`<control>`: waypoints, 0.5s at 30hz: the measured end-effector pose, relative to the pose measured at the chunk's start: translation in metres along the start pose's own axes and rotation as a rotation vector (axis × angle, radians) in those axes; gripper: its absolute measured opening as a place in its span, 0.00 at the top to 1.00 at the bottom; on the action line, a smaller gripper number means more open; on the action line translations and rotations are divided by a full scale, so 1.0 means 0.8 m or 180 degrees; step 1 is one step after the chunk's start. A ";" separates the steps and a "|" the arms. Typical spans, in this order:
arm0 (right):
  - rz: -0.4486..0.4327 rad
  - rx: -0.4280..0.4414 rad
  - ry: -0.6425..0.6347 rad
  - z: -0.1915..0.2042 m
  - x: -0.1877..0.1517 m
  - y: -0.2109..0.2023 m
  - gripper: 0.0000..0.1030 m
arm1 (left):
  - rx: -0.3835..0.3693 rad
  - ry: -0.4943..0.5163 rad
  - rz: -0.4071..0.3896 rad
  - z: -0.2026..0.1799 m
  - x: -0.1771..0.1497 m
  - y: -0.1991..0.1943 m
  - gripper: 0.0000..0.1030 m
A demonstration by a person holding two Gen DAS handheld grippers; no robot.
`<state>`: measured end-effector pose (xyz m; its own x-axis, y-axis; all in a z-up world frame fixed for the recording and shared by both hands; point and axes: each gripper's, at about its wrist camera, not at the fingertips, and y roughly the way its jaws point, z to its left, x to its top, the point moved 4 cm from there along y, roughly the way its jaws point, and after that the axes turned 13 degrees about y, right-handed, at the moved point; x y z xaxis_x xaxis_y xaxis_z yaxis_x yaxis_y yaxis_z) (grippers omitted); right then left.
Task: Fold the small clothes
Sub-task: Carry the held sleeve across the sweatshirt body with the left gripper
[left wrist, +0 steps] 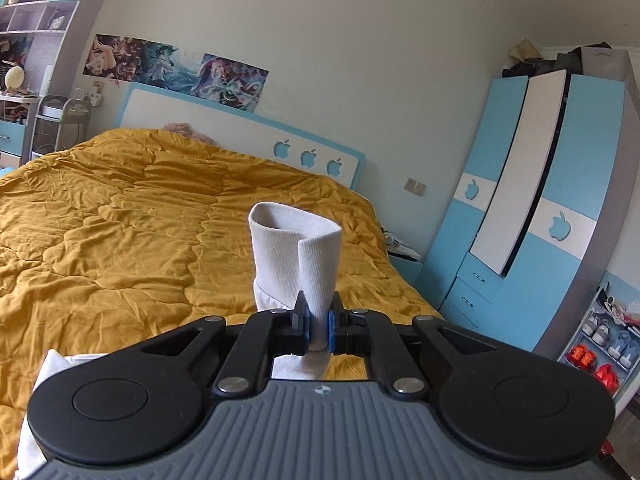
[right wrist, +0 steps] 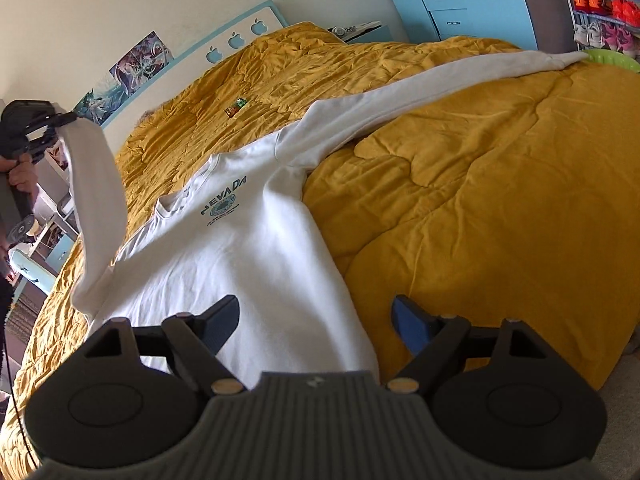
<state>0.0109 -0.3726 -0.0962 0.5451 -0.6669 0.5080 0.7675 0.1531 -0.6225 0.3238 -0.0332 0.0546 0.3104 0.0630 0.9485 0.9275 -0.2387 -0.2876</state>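
"NEVADA" in dark teal capitals on chest of white sweatshirt (right wrist: pixel 240 248), above round emblem; smaller lines beneath emblem illegible. Apple-shaped cut-outs, no lettering, on headboard (left wrist: pixel 308 156) and wardrobe (left wrist: pixel 560 224).

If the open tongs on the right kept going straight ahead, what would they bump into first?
Most likely the white sweatshirt spread on the mustard quilt: the right tongs hang open over its lower body. Depth is hard to judge through the fisheye.
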 end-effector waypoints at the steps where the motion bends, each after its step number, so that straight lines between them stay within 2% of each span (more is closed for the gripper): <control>1: 0.0000 0.0046 0.0026 -0.003 0.000 0.001 0.23 | -0.0045 0.0018 0.0029 -0.011 -0.005 0.006 0.92; 3: 0.0008 0.0110 0.0051 -0.008 0.000 0.001 0.23 | -0.0068 0.0071 0.0080 -0.036 -0.016 0.015 0.91; 4: 0.0012 0.0144 0.0074 -0.009 0.001 0.001 0.23 | -0.0067 0.0109 0.0105 -0.045 -0.023 0.020 0.86; 6: 0.0016 0.0197 0.0109 -0.012 0.001 0.000 0.23 | -0.0303 0.0258 0.0211 -0.079 -0.038 0.023 0.71; 7: 0.0024 0.0211 0.0121 -0.013 0.001 0.001 0.23 | -0.0441 0.0329 0.0273 -0.087 -0.042 0.024 0.54; 8: 0.0029 0.0214 0.0128 -0.014 0.001 0.001 0.23 | -0.0625 0.0429 0.0330 -0.103 -0.048 0.022 0.44; 10: 0.0024 0.0222 0.0138 -0.016 0.000 -0.001 0.23 | -0.0782 0.0551 0.0332 -0.121 -0.061 0.013 0.42; 15: 0.0031 0.0147 0.0061 -0.010 -0.003 -0.001 0.23 | -0.0605 0.0805 0.0420 -0.120 -0.071 -0.009 0.37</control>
<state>0.0065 -0.3772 -0.1019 0.5465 -0.6791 0.4901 0.7771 0.1930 -0.5991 0.2793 -0.1283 0.0152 0.3416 -0.2170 0.9144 0.8200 -0.4066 -0.4029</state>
